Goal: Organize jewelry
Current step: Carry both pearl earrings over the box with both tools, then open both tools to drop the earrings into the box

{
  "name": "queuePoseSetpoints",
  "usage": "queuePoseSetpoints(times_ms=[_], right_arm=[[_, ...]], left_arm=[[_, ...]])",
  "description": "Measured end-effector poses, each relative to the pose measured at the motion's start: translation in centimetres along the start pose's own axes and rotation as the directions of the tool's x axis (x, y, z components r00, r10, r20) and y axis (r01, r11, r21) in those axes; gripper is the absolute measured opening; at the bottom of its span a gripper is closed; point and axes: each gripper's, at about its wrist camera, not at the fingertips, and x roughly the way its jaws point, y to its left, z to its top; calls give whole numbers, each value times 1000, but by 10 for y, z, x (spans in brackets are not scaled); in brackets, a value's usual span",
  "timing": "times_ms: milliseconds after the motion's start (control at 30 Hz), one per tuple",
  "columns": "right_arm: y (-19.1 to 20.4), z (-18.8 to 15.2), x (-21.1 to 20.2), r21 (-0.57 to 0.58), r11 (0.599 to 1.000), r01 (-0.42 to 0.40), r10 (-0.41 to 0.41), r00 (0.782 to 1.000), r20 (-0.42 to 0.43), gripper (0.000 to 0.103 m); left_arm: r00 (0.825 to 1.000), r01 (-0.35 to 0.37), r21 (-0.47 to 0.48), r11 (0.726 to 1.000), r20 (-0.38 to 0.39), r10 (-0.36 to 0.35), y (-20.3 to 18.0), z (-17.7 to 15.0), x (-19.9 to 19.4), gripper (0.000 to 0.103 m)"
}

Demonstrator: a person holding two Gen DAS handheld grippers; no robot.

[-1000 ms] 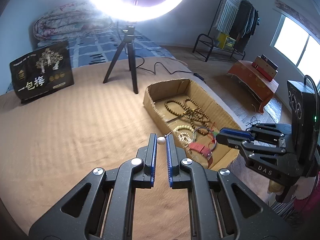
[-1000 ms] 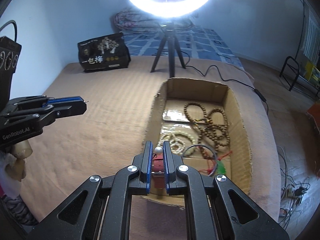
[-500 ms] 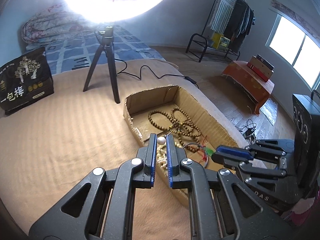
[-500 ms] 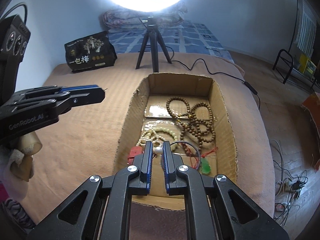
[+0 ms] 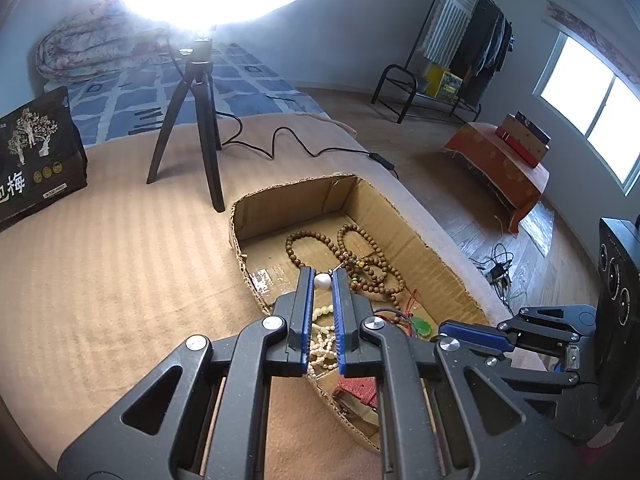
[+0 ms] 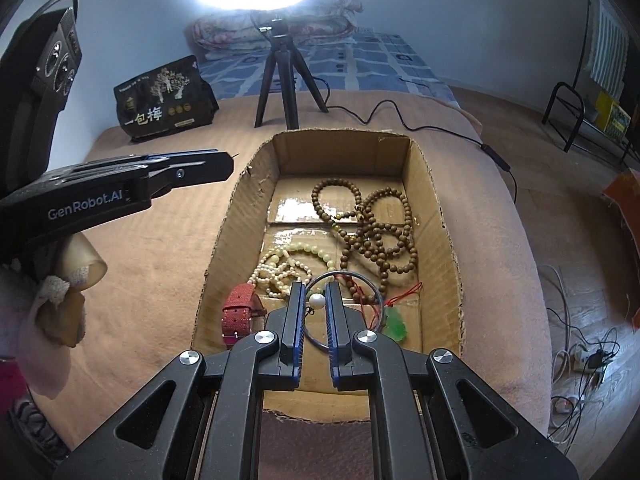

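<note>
Having swung over the cardboard box [image 5: 436, 224], left gripper [image 5: 322, 280] and right gripper [image 6: 316, 300] each pinch a pearl earring [image 5: 322, 281], ready for release.

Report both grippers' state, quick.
Left gripper: shut on a pearl earring, above the cardboard box.
Right gripper: shut on a second pearl earring.

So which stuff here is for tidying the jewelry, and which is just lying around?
For the job: cardboard box, brown bead strings, cream bead strings, red watch strap, green pendant, a pearl earring in each gripper.

Just around: ring light tripod, black bag, folded quilt, clothes rack.
</note>
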Motion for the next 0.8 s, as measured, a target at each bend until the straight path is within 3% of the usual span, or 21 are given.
queuePoseSetpoints(times_ms=[433,500,567,600,700,733,767,800], right_arm=[[-1,-1,2,8,1000,6,-6,1000,-9,9],[-2,-2,2,7,1000,18,-18,1000,-7,16],[-2,-2,1,12,1000,23,-23,1000,-3,39],[-3,-2,1,15,1000,21,-21,1000,1,43],[-4,-2,1,18,1000,24,-24,1000,2,46],[-5,-2,1,19,999,27,-27,1000,-1,47],[-5,-2,2,20,999,29,-29,1000,-4,50],[-5,-2,2,22,999,30,-30,1000,-5,53]], left_arm=[[1000,0,0,1000,9,0,-4,1,1,8],[1000,-3,-3,1000,13,3,-3,2,0,8],[1000,-3,-8,1000,14,3,-2,2,0,8],[1000,-7,-10,1000,12,7,-2,2,0,8],[1000,-16,-17,1000,8,17,0,2,2,18],[1000,-17,-20,1000,10,17,0,2,2,29],[1000,-19,-23,1000,16,20,0,2,1,34],[1000,-20,-22,1000,19,21,0,2,0,34]])
